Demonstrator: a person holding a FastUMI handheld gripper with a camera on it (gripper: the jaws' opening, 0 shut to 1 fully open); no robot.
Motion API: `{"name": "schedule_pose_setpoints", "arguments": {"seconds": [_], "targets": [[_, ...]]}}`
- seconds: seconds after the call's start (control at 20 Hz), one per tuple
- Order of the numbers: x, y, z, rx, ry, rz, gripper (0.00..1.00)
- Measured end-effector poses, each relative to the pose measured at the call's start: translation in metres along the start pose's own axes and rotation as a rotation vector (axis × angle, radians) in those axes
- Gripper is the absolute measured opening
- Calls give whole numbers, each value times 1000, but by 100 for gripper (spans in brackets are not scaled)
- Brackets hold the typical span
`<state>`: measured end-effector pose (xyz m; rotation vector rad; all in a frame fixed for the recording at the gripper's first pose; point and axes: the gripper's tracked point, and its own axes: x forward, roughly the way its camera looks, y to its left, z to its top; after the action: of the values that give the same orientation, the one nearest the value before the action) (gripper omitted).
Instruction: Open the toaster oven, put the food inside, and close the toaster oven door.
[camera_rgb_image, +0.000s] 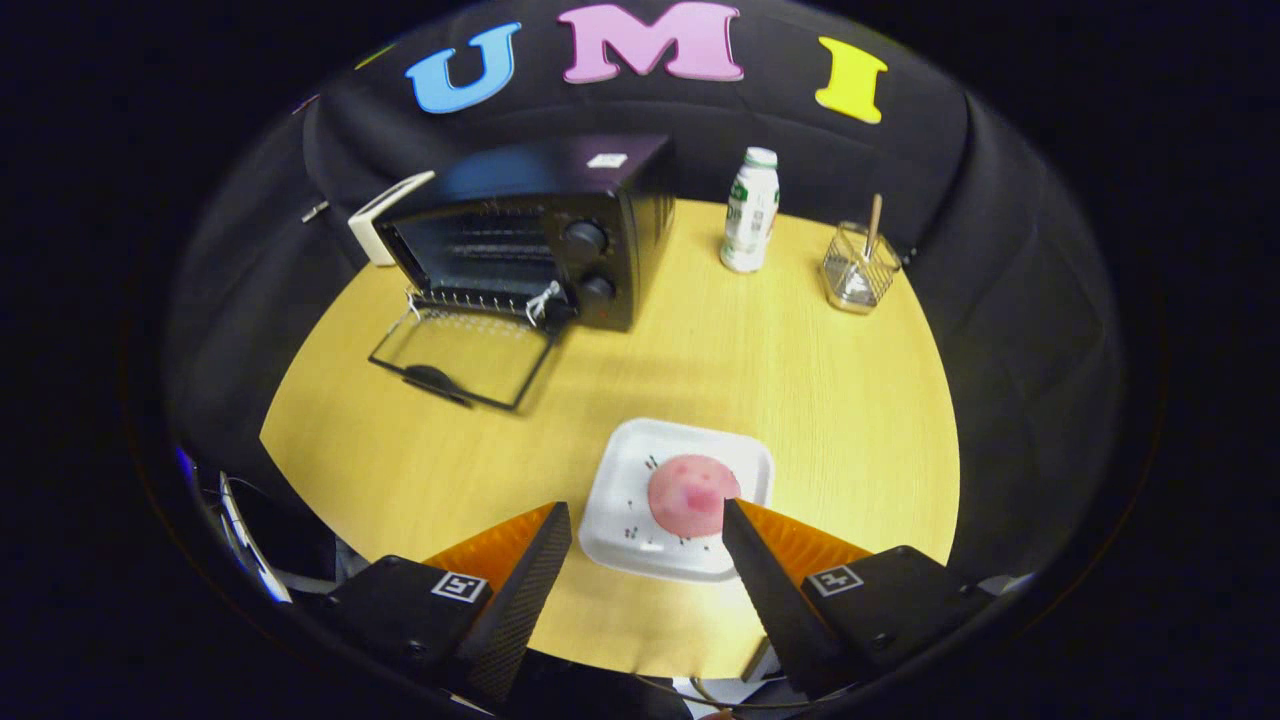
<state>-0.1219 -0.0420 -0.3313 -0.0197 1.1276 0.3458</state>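
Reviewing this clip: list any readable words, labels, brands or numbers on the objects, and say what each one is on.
No text can be read.
Bottle: green print on its label, too blurred to read.
Toaster oven: a small white sticker on top, too small to read; nothing legible by its knobs.
Gripper: a square coded marker on each finger, no words; the jaws stand open over the plate.

At the far edge of the yellow desk (820, 380) a white bottle (750, 210) stands upright, and well beside it sits a wire holder (857, 268) with a wooden stick (875, 222) poking up.
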Motion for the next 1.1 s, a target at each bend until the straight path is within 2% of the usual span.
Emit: {"name": "schedule_pose_setpoints", "arguments": {"seconds": [0.2,0.4,0.6,0.65,0.7,0.9,0.95,1.0,1.1], "targets": [[33,-45,-19,94,139,-9,100],[70,-73,-34,127,247,-40,99],[94,-88,-44,157,328,-55,86],[98,-90,-46,165,339,-58,80],[101,-94,-49,175,349,-60,61],[108,-90,-47,254,336,34,13],[107,-88,-47,276,323,69,13],[104,-89,-46,292,305,104,8],[104,-87,-47,373,282,160,8]]}}
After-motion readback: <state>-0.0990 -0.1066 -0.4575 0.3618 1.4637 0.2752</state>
